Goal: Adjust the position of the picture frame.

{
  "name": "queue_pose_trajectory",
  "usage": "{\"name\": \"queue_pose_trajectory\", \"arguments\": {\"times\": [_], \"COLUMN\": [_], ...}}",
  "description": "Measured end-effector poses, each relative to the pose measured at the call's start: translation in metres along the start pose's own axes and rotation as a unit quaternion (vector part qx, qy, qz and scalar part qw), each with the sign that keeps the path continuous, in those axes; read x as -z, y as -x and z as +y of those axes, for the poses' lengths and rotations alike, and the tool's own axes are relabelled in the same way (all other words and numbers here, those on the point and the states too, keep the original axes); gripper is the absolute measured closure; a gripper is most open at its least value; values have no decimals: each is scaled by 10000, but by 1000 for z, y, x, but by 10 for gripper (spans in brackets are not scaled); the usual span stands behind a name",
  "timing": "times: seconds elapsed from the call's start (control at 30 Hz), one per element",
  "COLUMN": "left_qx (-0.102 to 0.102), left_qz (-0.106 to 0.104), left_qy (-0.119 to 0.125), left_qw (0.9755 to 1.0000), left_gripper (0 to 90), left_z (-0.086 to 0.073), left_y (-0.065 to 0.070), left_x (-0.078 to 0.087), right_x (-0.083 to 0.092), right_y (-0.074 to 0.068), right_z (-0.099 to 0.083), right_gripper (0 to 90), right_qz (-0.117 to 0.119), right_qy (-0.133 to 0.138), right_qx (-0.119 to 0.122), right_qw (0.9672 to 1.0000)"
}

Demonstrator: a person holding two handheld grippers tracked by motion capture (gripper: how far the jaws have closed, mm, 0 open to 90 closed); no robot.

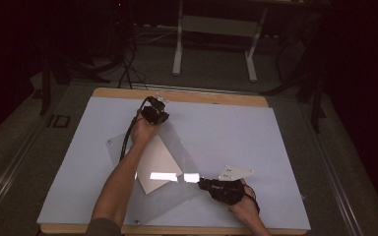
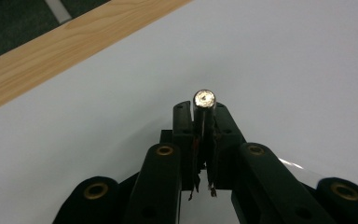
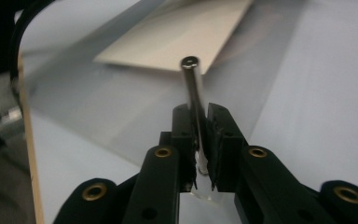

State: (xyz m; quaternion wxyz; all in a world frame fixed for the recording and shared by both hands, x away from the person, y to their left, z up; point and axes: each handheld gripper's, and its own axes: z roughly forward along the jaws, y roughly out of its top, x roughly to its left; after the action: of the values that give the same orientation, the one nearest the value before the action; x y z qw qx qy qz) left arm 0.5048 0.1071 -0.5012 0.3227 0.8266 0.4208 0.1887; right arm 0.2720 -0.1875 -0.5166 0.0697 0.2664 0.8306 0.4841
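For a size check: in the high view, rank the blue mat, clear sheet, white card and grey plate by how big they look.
1. Blue mat
2. Clear sheet
3. White card
4. Grey plate

The plate rides above the table, nearer the camera, so it may look slightly large.

Table top (image 1: 236,132): a pale blue-white sheet covers most of the middle of the high view.
Wooden edge (image 1: 216,98): a light wood strip shows along the far side of the sheet, and another along the near side at the bottom of the frame.
Floor (image 1: 15,147): dark grey, at the left and right of the table.
White frame (image 1: 214,29): a stand with two legs at the upper middle, behind the table.
Cables (image 1: 128,69): dark, on the floor at the upper left.
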Motion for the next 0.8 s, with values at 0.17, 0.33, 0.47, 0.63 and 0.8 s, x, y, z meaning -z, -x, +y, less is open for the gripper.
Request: {"name": "queue_pose_trajectory", "arguments": {"times": [0.17,0.33,0.47,0.63,0.8], "left_qx": [149,298,324,439,559], "left_qz": [44,-194,-308,-405,-517], "left_qy": [-77,-87,-100,-115,-112], "left_qw": [9998,9993,9990,9981,9970], "left_gripper": [840,846,849,850,850], "left_z": [-4,-8,-10,-12,-14], "left_y": [-9,-22,-31,-41,-47], "left_x": [6,19,29,40,47], "right_x": [6,14,19,23,27], "right_y": [18,34,46,64,83], "right_z": [4,13,19,31,46], "right_gripper": [809,804,795,792,788], "right_qz": [-158,-358,-413,-411,-552], "right_qy": [72,115,195,291,365], "right_qx": [-336,-450,-594,-813,-838], "right_qw": [9993,9983,9972,9954,9943]}}
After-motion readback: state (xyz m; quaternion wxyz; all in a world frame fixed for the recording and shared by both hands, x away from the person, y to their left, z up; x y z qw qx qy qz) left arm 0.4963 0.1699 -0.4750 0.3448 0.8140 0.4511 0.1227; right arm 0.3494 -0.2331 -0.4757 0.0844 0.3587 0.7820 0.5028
